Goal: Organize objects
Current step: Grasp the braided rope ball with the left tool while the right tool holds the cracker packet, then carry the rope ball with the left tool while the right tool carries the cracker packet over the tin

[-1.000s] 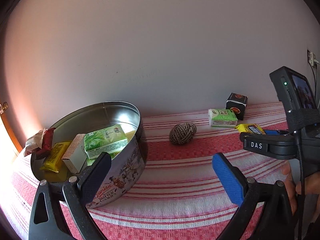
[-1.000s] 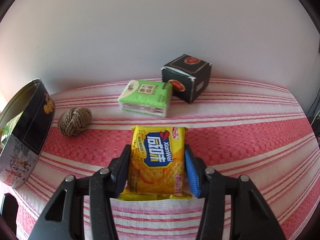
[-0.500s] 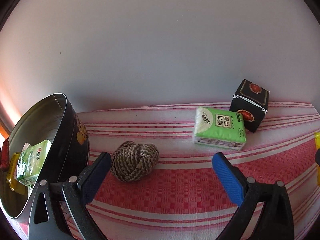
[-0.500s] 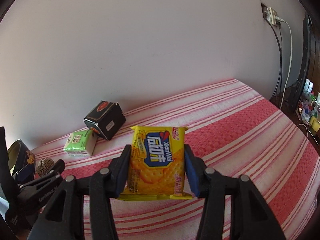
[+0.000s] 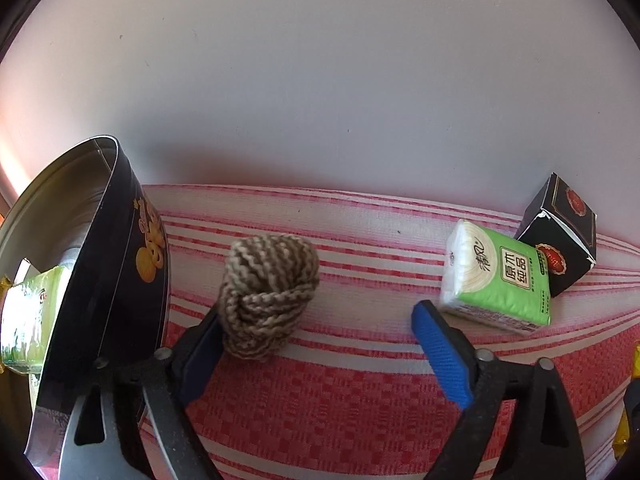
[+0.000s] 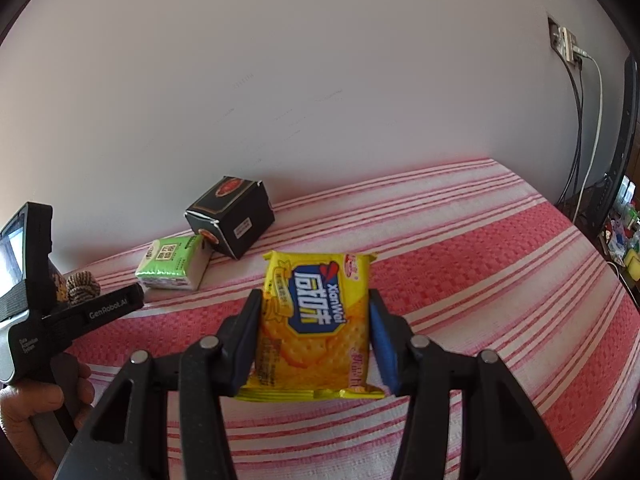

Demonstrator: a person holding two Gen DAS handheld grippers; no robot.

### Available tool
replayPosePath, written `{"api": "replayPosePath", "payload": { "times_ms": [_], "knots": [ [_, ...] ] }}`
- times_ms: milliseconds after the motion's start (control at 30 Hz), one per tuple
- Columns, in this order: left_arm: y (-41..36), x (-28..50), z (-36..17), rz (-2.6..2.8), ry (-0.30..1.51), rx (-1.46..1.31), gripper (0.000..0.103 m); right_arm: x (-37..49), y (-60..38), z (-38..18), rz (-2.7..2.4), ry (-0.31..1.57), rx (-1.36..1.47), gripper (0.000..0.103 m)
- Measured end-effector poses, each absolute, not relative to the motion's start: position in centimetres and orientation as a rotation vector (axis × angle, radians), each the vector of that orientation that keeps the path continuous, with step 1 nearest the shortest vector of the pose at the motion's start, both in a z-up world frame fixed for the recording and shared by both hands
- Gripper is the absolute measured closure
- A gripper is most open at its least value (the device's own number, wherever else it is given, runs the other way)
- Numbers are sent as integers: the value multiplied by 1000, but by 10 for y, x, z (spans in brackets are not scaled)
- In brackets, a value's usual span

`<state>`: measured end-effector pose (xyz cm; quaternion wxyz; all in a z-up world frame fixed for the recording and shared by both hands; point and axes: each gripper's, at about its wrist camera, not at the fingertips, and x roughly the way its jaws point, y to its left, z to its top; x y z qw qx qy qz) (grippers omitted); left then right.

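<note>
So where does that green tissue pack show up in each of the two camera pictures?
Left wrist view: the green tissue pack lies at right, past the blue fingertip.
Right wrist view: it lies at left-centre on the striped cloth.
Shared landmark: the black cardboard box touching it.

Left wrist view: looks forward along the left claw (image 5: 316, 344), low and close over the striped cloth (image 5: 340, 408), facing the white wall (image 5: 320, 80).
Near field: rope ball (image 5: 270, 296) and cookie tin (image 5: 116, 280) sit close to the lens.
Right wrist view: looks forward along the right claw (image 6: 314, 338), higher above the cloth, facing the same wall.
Shared area: tissue pack (image 5: 496, 280), black box (image 5: 562, 234), rope ball.
Cross-view: the left claw's body is visible at the left edge of the right view.
</note>
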<state>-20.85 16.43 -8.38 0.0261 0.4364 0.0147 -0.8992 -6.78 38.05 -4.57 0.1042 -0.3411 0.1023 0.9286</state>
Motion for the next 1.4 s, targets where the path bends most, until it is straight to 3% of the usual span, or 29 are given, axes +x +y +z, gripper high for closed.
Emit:
{"api": "replayPosePath", "payload": {
  "times_ms": [100,133,167,400,600,900,1400],
  "knots": [
    [167,-203,-81,-2842,31,1344,50,-68,378,-45,2743,292,-1005,52],
    [165,-200,-80,-2871,54,1344,64,-68,378,-45,2745,286,-1003,52],
    [161,-198,-80,-2903,96,1349,67,-68,377,-44,2745,278,-997,52],
    [135,-171,-72,-3059,367,1297,71,-63,373,-36,2747,213,-893,52],
    [130,-125,-50,-3249,409,1116,71,-57,371,-27,2765,197,-801,52],
    [160,-82,-39,-3265,81,959,71,-52,359,-21,2809,145,-728,52],
    [132,-41,-36,-3265,-42,882,71,-24,329,-19,2777,36,-604,52]
  ]
}}
